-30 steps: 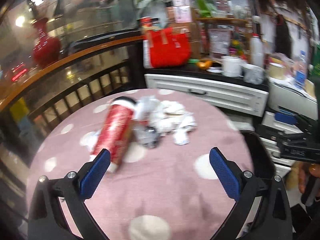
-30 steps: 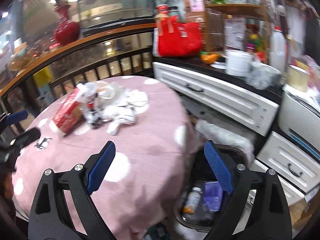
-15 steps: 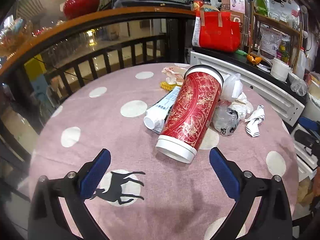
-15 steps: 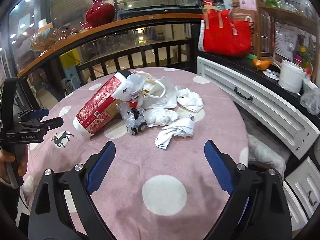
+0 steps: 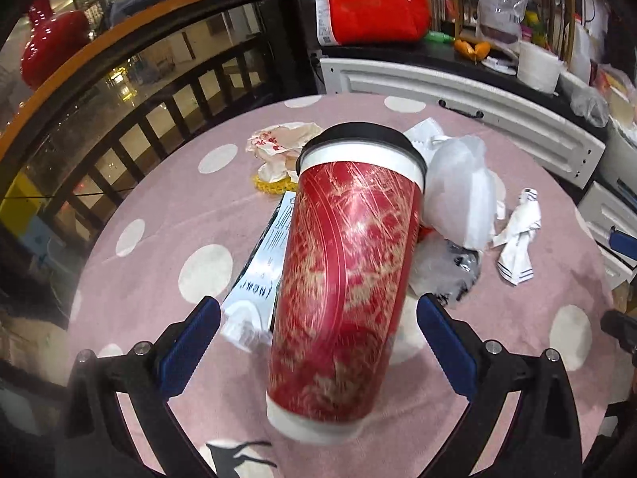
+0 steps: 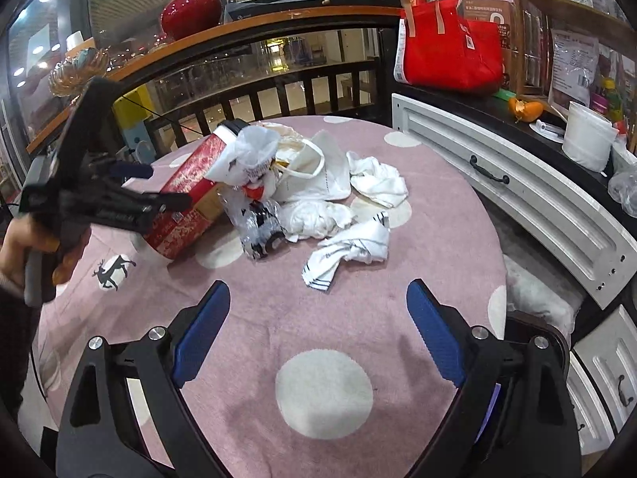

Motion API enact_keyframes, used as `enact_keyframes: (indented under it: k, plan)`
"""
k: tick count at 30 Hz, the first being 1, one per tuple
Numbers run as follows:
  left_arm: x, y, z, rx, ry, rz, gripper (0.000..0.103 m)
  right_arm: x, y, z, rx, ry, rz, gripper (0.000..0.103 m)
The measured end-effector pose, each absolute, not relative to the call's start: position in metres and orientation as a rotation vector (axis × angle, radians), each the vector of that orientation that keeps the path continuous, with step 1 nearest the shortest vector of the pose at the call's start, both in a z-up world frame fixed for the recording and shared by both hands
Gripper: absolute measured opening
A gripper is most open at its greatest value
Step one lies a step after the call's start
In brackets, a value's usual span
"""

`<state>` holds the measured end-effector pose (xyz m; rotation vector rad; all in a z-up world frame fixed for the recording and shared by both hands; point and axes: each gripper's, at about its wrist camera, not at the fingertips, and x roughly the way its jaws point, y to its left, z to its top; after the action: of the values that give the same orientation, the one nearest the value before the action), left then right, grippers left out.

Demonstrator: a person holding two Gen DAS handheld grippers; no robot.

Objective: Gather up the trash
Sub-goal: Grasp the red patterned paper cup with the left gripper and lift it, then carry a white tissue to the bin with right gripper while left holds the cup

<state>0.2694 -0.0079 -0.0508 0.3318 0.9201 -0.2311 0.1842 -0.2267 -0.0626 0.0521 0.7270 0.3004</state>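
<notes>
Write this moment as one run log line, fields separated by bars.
left claw: open, straddling lying red paper cup with black lid | right claw: open, empty, over pink dotted tablecloth

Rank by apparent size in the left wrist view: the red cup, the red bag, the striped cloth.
1. Red cup, though it lies nearest the camera, which inflates it.
2. Red bag, far back.
3. Striped cloth, smallest.

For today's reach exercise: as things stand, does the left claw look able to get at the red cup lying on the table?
Probably yes. The left claw is open with the red cup lying lengthwise between its fingers, nothing in between. A white tube lies against the cup's side and might get caught too.
</notes>
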Motion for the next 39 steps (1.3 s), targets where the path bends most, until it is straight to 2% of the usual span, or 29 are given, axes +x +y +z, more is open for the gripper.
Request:
enact_keyframes:
  k: [6, 11, 14, 15, 25, 39]
  plan:
    - [0.294, -0.018, -0.065, 0.36, 0.995, -0.242, 0.097, 0.185, -0.236, -0.071, 0.075, 0.745, 0.287, 0.089]
    - [0.303, -0.029, -0.08, 0.374, 1.048, -0.254, 0.093, 0.186, -0.237, -0.073, 0.082, 0.749, 0.284, 0.089]
    - [0.298, -0.036, -0.08, 0.425, 1.003, -0.226, 0.082, 0.187, -0.238, -0.072, 0.078, 0.747, 0.281, 0.089]
    - [0.296, -0.037, -0.078, 0.419, 0.995, -0.235, 0.075, 0.188, -0.238, -0.073, 0.08, 0.748, 0.281, 0.089]
    - [0.281, -0.012, -0.059, 0.256, 0.952, -0.226, 0.075, 0.19, -0.239, -0.073, 0.073, 0.751, 0.288, 0.089]
    - [0.213, 0.037, -0.026, 0.051, 0.757, -0.153, 0.075, 0.216, -0.235, -0.078, 0.021, 0.773, 0.272, 0.089]
